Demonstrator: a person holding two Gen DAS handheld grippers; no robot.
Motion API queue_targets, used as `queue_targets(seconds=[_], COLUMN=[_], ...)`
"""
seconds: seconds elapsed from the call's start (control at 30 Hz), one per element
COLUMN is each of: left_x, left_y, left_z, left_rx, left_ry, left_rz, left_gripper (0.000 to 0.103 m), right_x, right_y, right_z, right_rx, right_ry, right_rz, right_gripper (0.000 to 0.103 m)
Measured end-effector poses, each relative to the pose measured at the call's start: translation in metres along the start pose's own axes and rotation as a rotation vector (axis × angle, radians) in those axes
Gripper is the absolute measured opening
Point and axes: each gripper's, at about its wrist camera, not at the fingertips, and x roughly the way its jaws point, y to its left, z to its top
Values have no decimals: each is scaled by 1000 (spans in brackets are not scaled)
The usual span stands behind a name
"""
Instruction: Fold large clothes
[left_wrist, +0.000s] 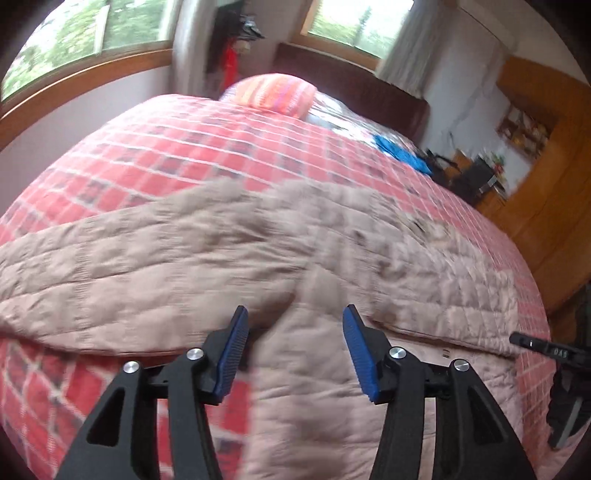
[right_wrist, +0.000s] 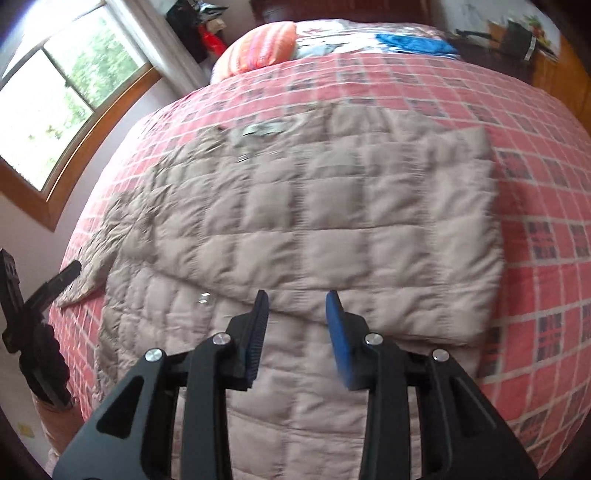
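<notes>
I am looking along two claws at a beige quilted coat (right_wrist: 314, 206) that is lying on a bed (right_wrist: 535, 155) covered in a red checked spread. My right claw (right_wrist: 297, 302) is hanging over the near part of the coat with its jaws apart and nothing between them; in that view one side of the coat is lying folded across the body, making a thick straight edge just ahead of the fingertips. My left claw (left_wrist: 293, 317) is also standing apart and empty, hovering over a crease where a long sleeve (left_wrist: 110, 258) is stretching out to the left across the bed. A striped pillow (right_wrist: 258, 44) and some blue cloth (right_wrist: 413, 42) are sitting at the far end of the bed, well apart from the coat. Both views are blurring, so finer detail is lost on me. I am judging the fold as partly done, with the sleeve not yet brought in. To do this step well, I am thinking each claw should come down on a thick edge, close on all the padded layers together, then lift low and carry the cloth over evenly, so the puffy fabric is not slipping or bunching.
</notes>
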Motion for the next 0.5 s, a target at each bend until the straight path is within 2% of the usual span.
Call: queue_targets(seconds=[0.1,0.2,0.33,0.4,0.5], left_x=[-19,-34,-46,-49,-51], left_y=[54,126,206,236,270], left_z=[2,-2,-17,-25,-34], left_rx=[-79,-200,-362,-437,-532], left_ry=[-24,-24,-4,3,-1], left_rz=[89,194,284,308,261], left_gripper=[57,58,59,59,59], right_x=[13,34,59,69,84], right_y=[32,64,96,107,115], right_z=[7,16,29,33,40], right_rx=[-55,-102,-137,-147,-148], right_ry=[29,60,86,94,111], right_rz=[24,33,35,30,23], right_gripper=[33,33,33,33,33])
